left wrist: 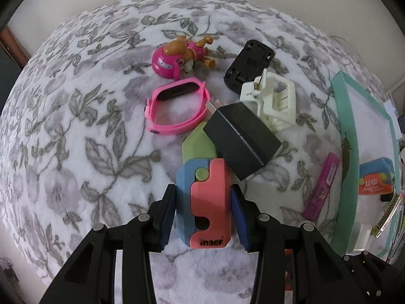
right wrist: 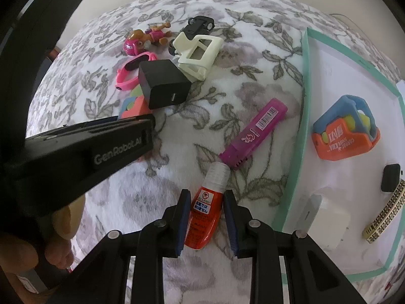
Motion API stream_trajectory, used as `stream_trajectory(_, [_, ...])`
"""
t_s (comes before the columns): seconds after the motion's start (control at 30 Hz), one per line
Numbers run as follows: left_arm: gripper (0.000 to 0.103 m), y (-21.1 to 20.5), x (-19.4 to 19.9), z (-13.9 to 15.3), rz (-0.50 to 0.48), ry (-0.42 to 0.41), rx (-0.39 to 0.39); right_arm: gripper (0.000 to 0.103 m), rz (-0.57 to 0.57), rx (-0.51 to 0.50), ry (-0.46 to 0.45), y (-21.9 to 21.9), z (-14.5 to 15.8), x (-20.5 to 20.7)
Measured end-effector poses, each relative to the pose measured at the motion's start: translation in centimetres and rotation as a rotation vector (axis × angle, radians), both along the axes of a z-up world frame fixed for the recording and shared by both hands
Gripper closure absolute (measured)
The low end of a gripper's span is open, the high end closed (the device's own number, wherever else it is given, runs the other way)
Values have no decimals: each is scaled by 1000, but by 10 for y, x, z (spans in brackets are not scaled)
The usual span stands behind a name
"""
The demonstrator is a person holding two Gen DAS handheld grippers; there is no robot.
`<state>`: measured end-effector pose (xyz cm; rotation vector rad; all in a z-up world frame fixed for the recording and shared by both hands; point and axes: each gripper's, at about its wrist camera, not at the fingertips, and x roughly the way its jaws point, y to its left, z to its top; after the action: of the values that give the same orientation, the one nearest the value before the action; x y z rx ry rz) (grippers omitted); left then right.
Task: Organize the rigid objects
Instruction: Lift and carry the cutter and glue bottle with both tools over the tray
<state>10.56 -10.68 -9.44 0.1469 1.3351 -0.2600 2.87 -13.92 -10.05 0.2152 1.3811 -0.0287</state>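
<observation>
In the left wrist view my left gripper (left wrist: 203, 193) has its fingers around a pink, blue and green toy cutter (left wrist: 205, 197) lying on the floral cloth; small gaps show at both pads. In the right wrist view my right gripper (right wrist: 206, 197) is open around a red glue bottle (right wrist: 206, 215) lying on the cloth, with gaps on both sides. A teal-rimmed white tray (right wrist: 305, 106) lies to the right and holds an orange and blue toy cutter (right wrist: 345, 131), a white charger (right wrist: 326, 220), a small black block (right wrist: 391, 177) and a patterned band (right wrist: 384, 215).
On the cloth lie a black charger (left wrist: 241, 139), a cream hair claw (left wrist: 272, 101), a pink watch band (left wrist: 177, 106), a toy pup with pink helmet (left wrist: 181, 55), a black clip mount (left wrist: 249, 63) and a purple highlighter (right wrist: 254, 133). The left gripper body (right wrist: 76, 149) fills the right view's left side.
</observation>
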Motion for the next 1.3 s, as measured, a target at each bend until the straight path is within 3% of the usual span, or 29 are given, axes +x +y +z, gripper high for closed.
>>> stream_trajectory(0.2, [59, -5, -13, -1, -11, 31, 44, 73, 22, -42, 23, 6, -6, -5])
stream_trajectory(0.33, [59, -5, -19, -1, -11, 47, 49, 73, 61, -119, 39, 19, -8, -9])
stream_trajectory(0.47, [59, -11, -20, -4, 1, 58, 42, 73, 56, -130, 42, 21, -9, -14])
stream_trajectory(0.83, [59, 47, -13, -7, 49, 77, -13, 77, 5, -101, 27, 9, -2, -18])
stream_trajectory(1.3, [59, 84, -12, 46, 85, -74, -79, 81, -72, 18, -62, -25, 29, -8])
